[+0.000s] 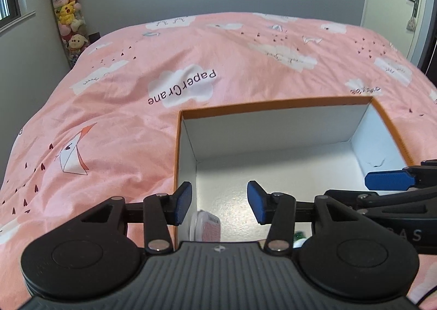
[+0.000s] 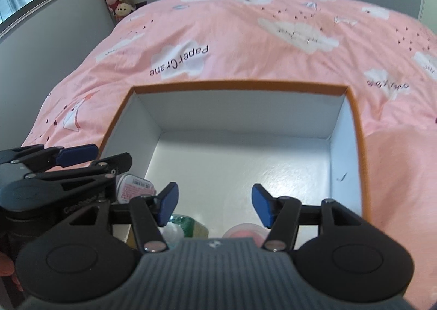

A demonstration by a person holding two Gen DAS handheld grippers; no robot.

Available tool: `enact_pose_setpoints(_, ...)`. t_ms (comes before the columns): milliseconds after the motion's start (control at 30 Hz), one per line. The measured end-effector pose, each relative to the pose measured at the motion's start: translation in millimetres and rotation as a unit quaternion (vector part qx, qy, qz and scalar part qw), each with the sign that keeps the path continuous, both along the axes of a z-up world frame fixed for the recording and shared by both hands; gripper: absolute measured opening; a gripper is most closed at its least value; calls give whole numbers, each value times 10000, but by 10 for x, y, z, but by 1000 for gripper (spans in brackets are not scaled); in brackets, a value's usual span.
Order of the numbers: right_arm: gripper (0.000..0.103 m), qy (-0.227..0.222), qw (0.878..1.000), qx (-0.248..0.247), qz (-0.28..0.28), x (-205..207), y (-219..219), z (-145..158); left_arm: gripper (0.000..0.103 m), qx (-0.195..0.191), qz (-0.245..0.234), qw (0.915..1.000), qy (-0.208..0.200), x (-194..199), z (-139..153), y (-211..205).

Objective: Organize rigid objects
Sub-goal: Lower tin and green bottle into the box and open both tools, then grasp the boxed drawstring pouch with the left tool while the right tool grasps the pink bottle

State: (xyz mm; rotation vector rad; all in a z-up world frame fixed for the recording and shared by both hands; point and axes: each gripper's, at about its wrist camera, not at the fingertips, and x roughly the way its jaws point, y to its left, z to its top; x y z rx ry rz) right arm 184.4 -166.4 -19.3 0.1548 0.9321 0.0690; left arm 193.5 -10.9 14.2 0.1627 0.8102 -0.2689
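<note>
Both grippers over the box (image 2: 357, 132).
I hold the left gripper (image 1: 220, 202) and right gripper (image 2: 215, 204) with jaws apart, nothing gripped, above a tin (image 2: 135, 187).

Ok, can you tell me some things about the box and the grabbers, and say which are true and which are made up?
1. The box sits on a pink bedspread. True.
2. The left gripper is clamped on a toy. False: its jaws stand apart, holding nothing.
3. The box is white inside with an orange rim. True.
4. The right gripper is shut. False: it is open.
5. A small tin lies at the box's near end. True.
</note>
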Motion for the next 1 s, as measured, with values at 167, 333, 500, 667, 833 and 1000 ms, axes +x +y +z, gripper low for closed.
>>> enact_pose_setpoints(167, 60, -138, 9999, -36, -31, -114, -4, 98, 57, -182, 13, 9998, -57, -120, 116, 28)
enact_pose_setpoints(333, 66, -275, 9996, -88, -54, -254, 3, 193, 63, -302, 82, 9994, -163, -300, 217, 64)
enact_pose_setpoints(500, 67, -355, 9993, -50, -128, -487, -23, 255, 65, -507, 62, 9985, -218, -548, 270, 134)
enact_pose_setpoints(667, 67, -284, 9992, -4, -271, -789, -88, 216, 65, -739, -12, 9973, -45, -809, 220, 192)
enact_pose_setpoints(833, 67, -220, 9988, -21, -444, -1095, -161, 109, 65, -793, -62, 9966, 193, -1025, 68, 201)
enact_pose_setpoints(1000, 67, 4, 9982, 171, -567, -1356, -268, -71, 65, -766, 51, 9949, 652, -1146, -177, 288)
